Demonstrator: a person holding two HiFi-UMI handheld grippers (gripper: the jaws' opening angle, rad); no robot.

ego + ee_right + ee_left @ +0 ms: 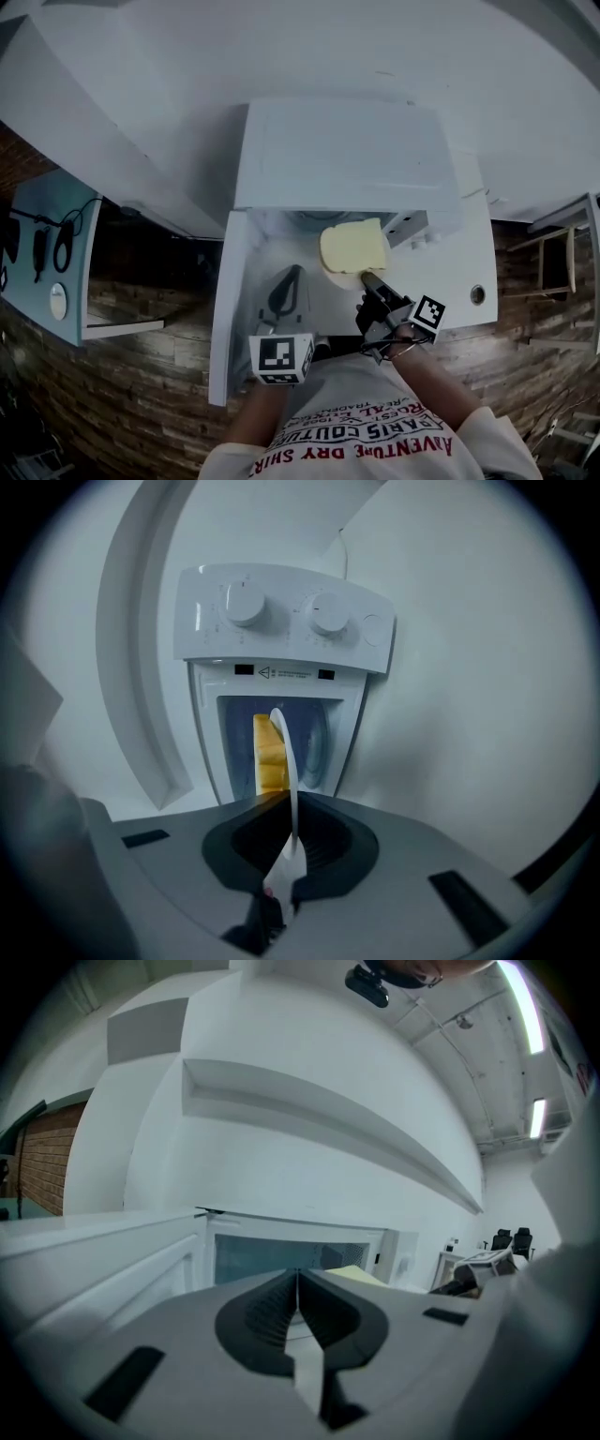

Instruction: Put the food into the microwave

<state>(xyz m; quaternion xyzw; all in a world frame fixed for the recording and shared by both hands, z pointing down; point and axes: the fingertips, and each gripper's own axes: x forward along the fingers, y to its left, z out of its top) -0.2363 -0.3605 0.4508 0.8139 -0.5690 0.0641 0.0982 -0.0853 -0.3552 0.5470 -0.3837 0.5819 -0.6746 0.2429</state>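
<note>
A single white microwave [347, 155] is sitting on the white tabletop [461, 272], and its one door [230, 309] is hanging open to the left in the head view. The person is holding two claws in front of the opening, each one carrying one marker cube [281, 358] [427, 315].

The right claw [373, 279] is clamping the near rim of one white plate [339, 279]. In the right gripper view the plate [286, 752] is showing edge-on, pinched between the two dark jaws of that claw [292, 808]. One pale yellow slab of food [352, 246] is lying on the plate, right at the mouth of the microwave, just below the front edge of its top. In the right gripper view the food [267, 752] is showing against the bluish opening. The control panel beside the opening is showing two round knobs [246, 602] [329, 614] and one small round button [372, 628].

The left claw [293, 274] is pointing toward the opening beside the door, left of the plate and apart from it. In the left gripper view the two jaws of this claw [298, 1279] are pressing together with nothing between them.
</note>
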